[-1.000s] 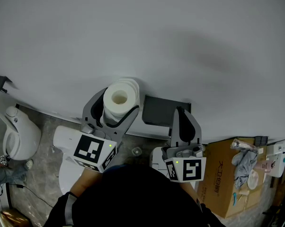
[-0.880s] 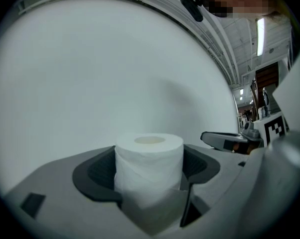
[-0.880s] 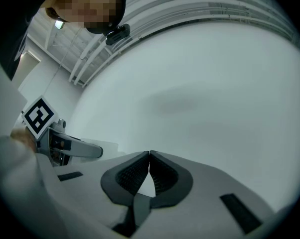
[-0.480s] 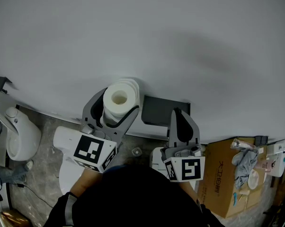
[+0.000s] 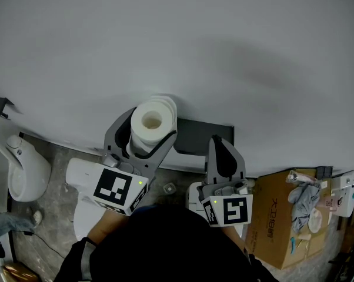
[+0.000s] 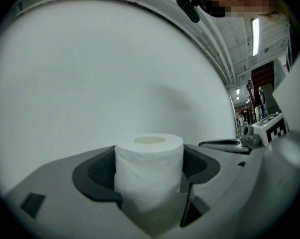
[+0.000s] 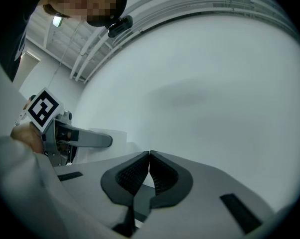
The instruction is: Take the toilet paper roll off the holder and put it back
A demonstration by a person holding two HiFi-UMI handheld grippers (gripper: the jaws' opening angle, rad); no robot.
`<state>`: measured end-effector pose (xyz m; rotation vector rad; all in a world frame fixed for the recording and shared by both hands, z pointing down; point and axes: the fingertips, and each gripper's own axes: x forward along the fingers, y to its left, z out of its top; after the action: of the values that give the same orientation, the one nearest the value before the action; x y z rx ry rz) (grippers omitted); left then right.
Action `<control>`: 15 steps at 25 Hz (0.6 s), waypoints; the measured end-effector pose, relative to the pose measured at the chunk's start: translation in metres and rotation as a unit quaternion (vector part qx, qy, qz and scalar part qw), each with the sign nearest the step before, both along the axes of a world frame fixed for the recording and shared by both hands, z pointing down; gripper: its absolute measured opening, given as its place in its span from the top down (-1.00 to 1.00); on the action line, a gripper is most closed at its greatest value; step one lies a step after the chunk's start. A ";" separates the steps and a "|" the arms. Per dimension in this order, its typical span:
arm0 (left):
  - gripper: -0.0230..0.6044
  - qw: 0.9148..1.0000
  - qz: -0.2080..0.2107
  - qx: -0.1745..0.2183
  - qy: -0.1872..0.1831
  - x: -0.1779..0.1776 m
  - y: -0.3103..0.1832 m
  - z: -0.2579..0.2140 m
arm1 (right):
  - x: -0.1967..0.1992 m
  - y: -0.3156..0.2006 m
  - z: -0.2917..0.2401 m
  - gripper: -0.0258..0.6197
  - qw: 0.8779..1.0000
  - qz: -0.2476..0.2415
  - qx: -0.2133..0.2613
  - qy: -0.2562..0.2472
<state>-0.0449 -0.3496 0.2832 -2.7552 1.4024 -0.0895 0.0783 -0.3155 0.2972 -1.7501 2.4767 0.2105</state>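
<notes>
The white toilet paper roll [image 5: 153,117] stands upright between the jaws of my left gripper [image 5: 149,126], close to the white wall. In the left gripper view both dark pads [image 6: 96,174] press on the sides of the roll [image 6: 149,166], whose cardboard core faces up. The dark grey holder plate [image 5: 196,137] sits on the wall just right of the roll, with no roll on it. My right gripper [image 5: 219,141] points at the wall just below the holder plate, its jaws shut on nothing [image 7: 149,156].
A white toilet [image 5: 23,166] stands at the far left, and another white fixture [image 5: 83,178] lies below my left gripper. A cardboard box [image 5: 280,222] with rags on it is at the right. A black hook [image 5: 0,105] is fixed to the wall at the left.
My right gripper has edged slightly left along the wall. The left gripper and the roll are almost where they were.
</notes>
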 end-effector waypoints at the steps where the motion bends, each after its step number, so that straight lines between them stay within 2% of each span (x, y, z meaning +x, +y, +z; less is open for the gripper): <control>1: -0.31 1.000 0.007 0.001 0.003 0.005 0.001 -0.002 | 0.001 0.001 0.000 0.85 1.000 0.001 0.000 -0.001; 8: -0.31 0.998 0.054 0.011 0.006 0.039 0.004 -0.016 | 0.012 0.006 0.001 0.85 1.000 0.016 0.000 -0.005; 15: -0.31 0.997 0.080 0.018 0.001 0.069 0.003 -0.021 | 0.027 0.012 0.000 0.85 0.999 0.032 0.004 -0.010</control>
<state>0.0242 -0.3464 0.2624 -2.8267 1.1664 -0.0544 0.1056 -0.3033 0.2970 -1.8200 2.4059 0.2051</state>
